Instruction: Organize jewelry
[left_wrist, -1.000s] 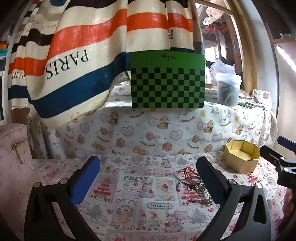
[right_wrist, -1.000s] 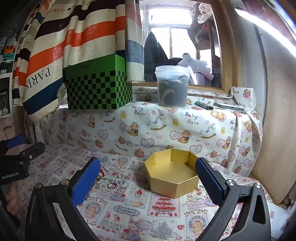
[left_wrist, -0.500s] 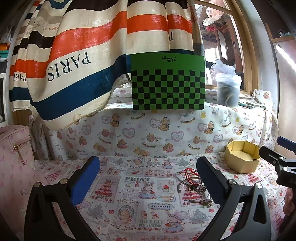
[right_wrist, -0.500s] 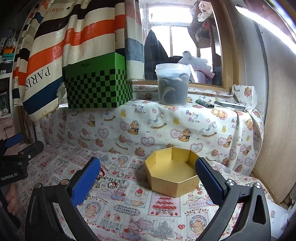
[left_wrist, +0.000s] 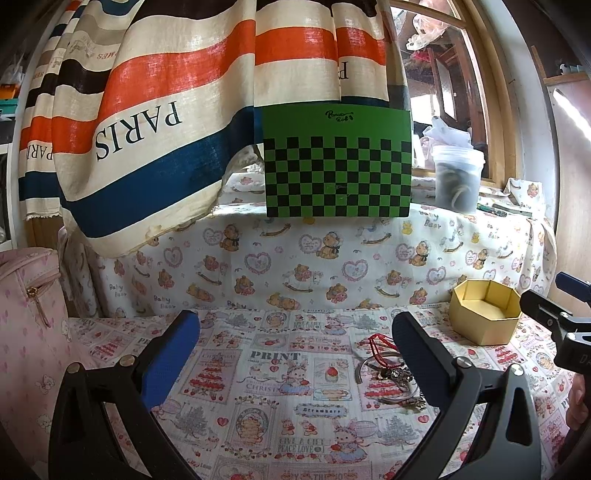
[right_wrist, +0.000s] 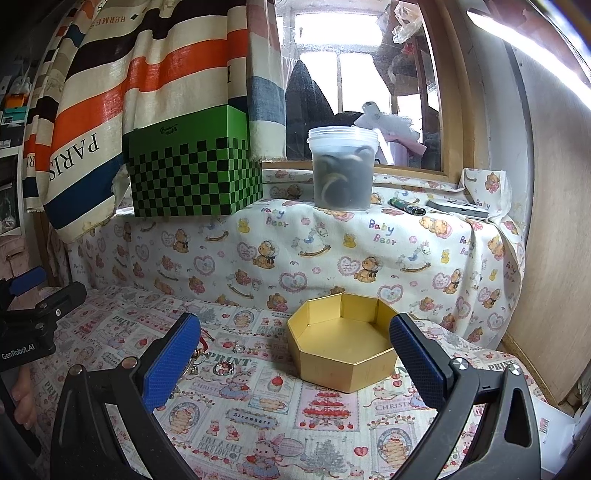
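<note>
A small heap of jewelry (left_wrist: 388, 371), with a red cord, a silver bangle and metal charms, lies on the printed cloth just inside my left gripper's right finger. My left gripper (left_wrist: 291, 358) is open and empty above the cloth. A gold hexagonal box (left_wrist: 484, 319) stands open and empty to the right; in the right wrist view the box (right_wrist: 343, 350) sits between my fingers. My right gripper (right_wrist: 293, 363) is open and empty. Loose jewelry pieces (right_wrist: 221, 367) lie by its left finger.
A green checkered box (left_wrist: 338, 162) and a lidded plastic tub (right_wrist: 343, 168) stand on the raised ledge behind. A striped curtain (left_wrist: 166, 110) hangs at the back left. A pink bag (left_wrist: 26, 314) stands at the left. A wooden wall (right_wrist: 554, 258) closes the right side.
My left gripper has tilted up and drawn back a little, so the ledge and box sit lower and farther. The right gripper has barely moved. Both stay open.
</note>
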